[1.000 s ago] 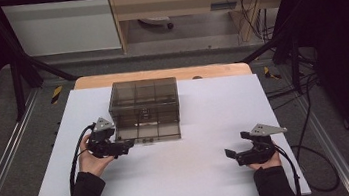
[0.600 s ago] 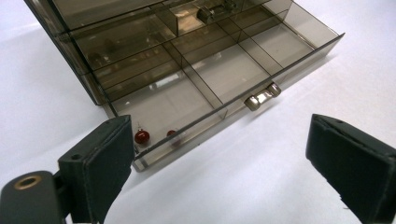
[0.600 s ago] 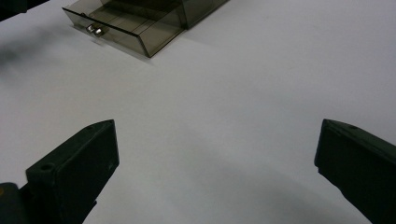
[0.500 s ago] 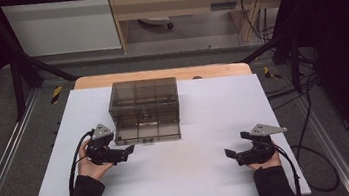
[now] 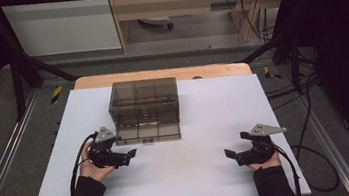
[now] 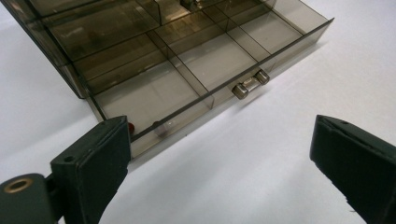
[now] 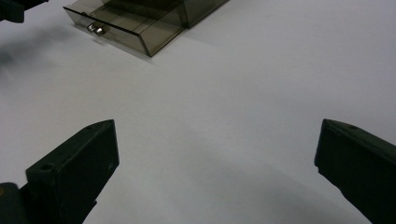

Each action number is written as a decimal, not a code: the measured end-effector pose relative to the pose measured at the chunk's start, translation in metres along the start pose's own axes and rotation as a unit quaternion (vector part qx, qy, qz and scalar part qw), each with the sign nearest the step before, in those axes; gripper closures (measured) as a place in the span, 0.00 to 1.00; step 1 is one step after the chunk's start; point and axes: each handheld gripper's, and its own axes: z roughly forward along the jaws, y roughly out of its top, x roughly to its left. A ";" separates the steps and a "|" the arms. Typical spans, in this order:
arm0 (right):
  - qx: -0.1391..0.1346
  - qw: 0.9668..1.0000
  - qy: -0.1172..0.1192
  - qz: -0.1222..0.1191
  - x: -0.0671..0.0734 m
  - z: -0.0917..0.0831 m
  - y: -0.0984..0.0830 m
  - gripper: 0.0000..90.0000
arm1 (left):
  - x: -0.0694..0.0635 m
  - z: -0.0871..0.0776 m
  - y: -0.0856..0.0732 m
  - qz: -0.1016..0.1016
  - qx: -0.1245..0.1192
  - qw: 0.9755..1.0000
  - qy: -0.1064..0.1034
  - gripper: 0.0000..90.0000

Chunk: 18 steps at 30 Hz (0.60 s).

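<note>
Left gripper spread, empty, just short of drawer handle, lined up to grasp. Right gripper spread, idle, well apart.

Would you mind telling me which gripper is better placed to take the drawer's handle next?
Probably the left gripper. It sits open just in front of the pulled-out drawer, and the handle lies close ahead of its fingers. The right gripper, also open, rests far off on the table.

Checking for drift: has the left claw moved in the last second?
Yes. The left claw drew back toward the person, away from the smoky drawer box.
</note>
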 end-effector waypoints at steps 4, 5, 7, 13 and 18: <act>0.000 1.000 -0.001 -0.002 0.000 0.000 0.000 0.00 | -0.001 0.001 -0.001 0.002 0.003 1.000 0.001 0.06; 0.001 1.000 0.000 -0.001 0.000 0.000 0.000 0.00 | -0.001 0.001 -0.001 0.002 0.004 1.000 0.002 0.06; 0.000 1.000 0.000 -0.001 0.000 0.001 0.000 0.00 | -0.002 0.002 -0.002 0.004 0.007 1.000 0.001 0.06; 0.000 1.000 0.000 0.000 0.000 0.000 0.000 0.00 | -0.004 0.004 -0.003 0.005 0.011 1.000 -0.004 0.08; 0.001 1.000 -0.001 -0.001 0.000 0.000 0.000 0.00 | -0.007 0.005 -0.003 0.011 0.013 1.000 -0.010 0.16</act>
